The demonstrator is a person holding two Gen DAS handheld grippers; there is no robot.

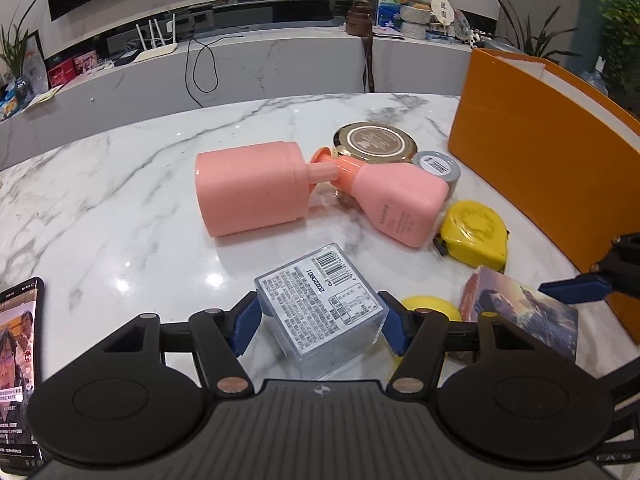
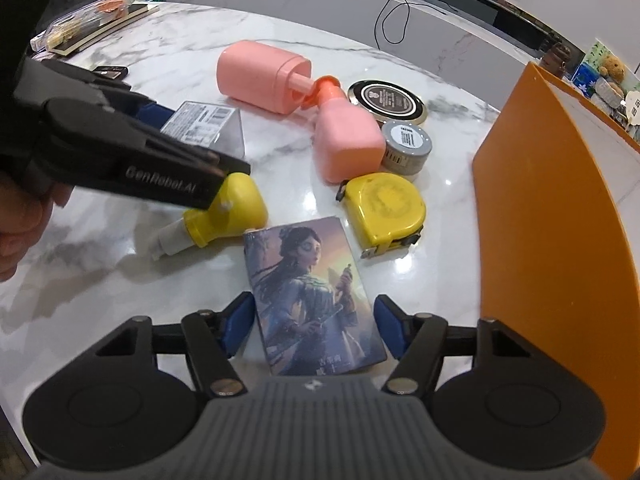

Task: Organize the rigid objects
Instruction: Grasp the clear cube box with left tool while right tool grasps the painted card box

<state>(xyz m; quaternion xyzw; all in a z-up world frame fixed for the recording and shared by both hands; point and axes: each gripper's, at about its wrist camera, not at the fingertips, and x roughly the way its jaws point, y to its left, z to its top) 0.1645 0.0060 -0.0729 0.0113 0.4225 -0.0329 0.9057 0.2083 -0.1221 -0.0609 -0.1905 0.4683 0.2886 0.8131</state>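
My left gripper is shut on a clear plastic box with a printed label, its blue pads pressing both sides just above the marble table. My right gripper is shut on a flat box with a painted figure, one pad against each long edge. Beyond them lie a large pink cylinder, a pink pump bottle, a gold-lidded jar, a grey tin, a yellow tape measure and a small yellow bottle on its side.
A tall orange box stands open along the table's right edge. A phone with a lit screen lies at the near left. Packets and a book sit at the far left. A grey counter runs behind the table.
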